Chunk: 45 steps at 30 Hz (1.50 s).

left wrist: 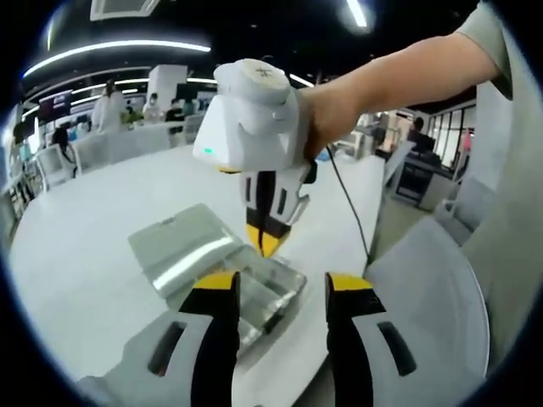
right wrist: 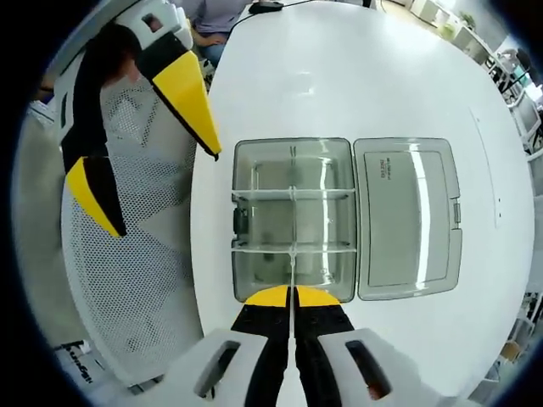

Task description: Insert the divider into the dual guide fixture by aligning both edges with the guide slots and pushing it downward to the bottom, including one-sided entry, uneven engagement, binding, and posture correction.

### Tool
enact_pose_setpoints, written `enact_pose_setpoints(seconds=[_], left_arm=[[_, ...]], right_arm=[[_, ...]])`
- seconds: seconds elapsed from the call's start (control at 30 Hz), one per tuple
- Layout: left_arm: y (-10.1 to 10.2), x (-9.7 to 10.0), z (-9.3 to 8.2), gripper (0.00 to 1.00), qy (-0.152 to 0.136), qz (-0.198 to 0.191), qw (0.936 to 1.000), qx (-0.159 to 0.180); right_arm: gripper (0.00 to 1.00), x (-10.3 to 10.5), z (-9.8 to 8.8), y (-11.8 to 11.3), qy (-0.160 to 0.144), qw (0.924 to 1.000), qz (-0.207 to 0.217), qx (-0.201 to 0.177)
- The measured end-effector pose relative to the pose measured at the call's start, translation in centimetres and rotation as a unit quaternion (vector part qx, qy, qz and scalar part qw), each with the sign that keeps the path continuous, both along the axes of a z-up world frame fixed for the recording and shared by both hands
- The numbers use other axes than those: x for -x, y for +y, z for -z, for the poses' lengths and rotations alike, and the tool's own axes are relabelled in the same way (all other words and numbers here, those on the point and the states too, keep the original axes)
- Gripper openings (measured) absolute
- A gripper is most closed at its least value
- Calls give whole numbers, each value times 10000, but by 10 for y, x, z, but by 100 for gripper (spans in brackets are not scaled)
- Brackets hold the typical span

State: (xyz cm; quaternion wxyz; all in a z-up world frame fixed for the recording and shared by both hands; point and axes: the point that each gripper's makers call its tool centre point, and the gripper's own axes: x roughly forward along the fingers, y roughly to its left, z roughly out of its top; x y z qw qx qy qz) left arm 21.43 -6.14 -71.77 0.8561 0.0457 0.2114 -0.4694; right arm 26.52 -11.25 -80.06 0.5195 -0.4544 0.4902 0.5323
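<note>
- Big white round table (right wrist: 356, 68) fills the floor of this one, with a white mesh chair (right wrist: 127, 254) tucked at its edge in the right gripper view.
- On the table sits the clear plastic box (right wrist: 254, 216), the dual guide fixture itself, its hinged lid (right wrist: 407, 216) thrown open flat beside it; cross partitions already stand inside.
- Now the divider (right wrist: 293, 225): a thin clear plate, seen edge-on as a pale line running from the right gripper's tips across the middle of the box. It looks down among the slots, but how deep it sits I can't tell from here.
- The right gripper (right wrist: 292, 296) has its jaws pinched narrow on that plate's top edge, directly above the box; in the left gripper view it hangs tips-down over the fixture.
- The left gripper (left wrist: 281, 284) holds nothing, jaws spread wide, just off the near side of the box; in the right gripper view it floats beside the box's left wall.
- Handling call: the plate should be light, stiff and slick, likely to skate in the pads and to bind if one edge leads.
- Best hold, I'd say, is mid top edge, pressing straight down, with the free gripper steadying the box wall.
</note>
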Motion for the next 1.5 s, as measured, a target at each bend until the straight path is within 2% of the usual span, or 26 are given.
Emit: enact_pose_setpoints(seconds=[1.5], left_arm=[[7, -7, 8, 38, 75, -65, 10000, 4]], right_arm=[[0, -1, 25, 0, 129, 9997, -225, -47]])
